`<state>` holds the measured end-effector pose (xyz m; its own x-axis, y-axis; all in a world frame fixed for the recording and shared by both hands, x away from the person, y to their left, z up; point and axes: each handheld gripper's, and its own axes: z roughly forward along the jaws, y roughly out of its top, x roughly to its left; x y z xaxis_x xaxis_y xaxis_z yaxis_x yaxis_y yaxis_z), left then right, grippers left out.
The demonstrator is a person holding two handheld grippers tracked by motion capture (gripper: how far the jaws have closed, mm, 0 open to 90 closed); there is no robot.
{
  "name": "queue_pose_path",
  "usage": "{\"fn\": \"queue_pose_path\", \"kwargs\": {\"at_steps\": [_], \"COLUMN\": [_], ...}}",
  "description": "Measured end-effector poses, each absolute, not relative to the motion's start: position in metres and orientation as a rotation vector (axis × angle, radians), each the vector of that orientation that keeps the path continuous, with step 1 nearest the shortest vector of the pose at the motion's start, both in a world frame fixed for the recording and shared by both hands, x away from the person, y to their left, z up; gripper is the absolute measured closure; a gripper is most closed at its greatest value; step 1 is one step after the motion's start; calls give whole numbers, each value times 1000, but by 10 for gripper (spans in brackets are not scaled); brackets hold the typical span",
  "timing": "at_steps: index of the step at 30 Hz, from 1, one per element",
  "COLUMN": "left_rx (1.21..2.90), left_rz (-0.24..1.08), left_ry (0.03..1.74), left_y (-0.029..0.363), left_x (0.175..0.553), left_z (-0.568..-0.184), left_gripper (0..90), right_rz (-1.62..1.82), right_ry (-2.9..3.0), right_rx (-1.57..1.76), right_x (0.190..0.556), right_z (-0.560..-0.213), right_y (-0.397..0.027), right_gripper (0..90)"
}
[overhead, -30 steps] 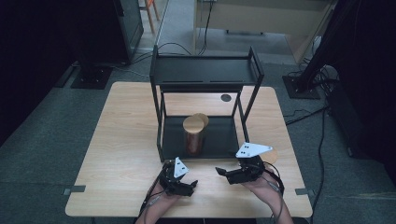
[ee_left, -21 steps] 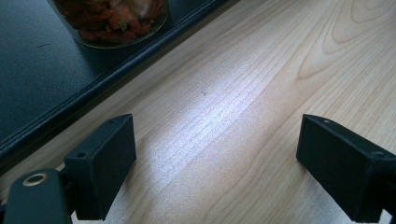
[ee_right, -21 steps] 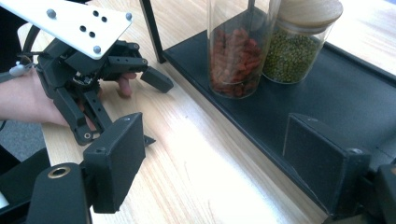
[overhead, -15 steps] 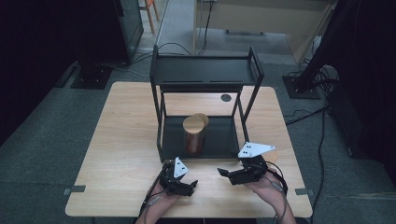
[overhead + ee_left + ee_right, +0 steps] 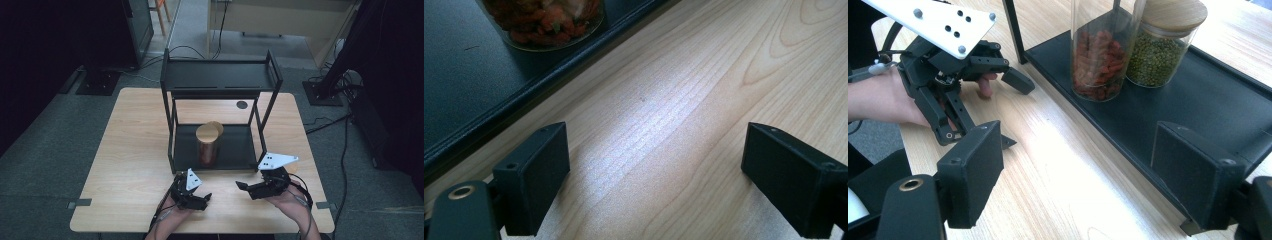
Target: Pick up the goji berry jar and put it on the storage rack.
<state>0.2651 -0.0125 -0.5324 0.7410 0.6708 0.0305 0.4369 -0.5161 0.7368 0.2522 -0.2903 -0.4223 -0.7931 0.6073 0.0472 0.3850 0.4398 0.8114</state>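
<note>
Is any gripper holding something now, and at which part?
Nothing is held. The left gripper and the right gripper are both open over the bare table.

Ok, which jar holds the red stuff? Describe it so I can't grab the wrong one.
Find the black two-tier rack on the wooden table. Two lidded glass jars stand on its bottom shelf. The red jar is the taller, narrower one nearer the front edge; its neighbour, the green jar, is squatter and sits just behind.

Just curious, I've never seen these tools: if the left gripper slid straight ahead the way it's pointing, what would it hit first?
Probably the shelf's bottom tray edge, which crosses the left gripper's path over bare table. The jar of red bits stands just beyond it, though depth is hard to judge.
</note>
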Motion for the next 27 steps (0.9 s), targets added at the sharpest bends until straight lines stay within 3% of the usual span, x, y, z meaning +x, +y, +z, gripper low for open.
{"fn": "queue_pose_path", "kwargs": {"at_steps": [27], "left_rx": [2195], "left_rz": [405], "left_ry": [831], "left_y": [-13], "left_x": [265], "left_z": [-532], "left_gripper": [122], "right_rz": [1274], "right_ry": [2473], "right_rx": [851], "right_x": [246], "right_z": [-414], "right_y": [-303], "right_gripper": [206]}}
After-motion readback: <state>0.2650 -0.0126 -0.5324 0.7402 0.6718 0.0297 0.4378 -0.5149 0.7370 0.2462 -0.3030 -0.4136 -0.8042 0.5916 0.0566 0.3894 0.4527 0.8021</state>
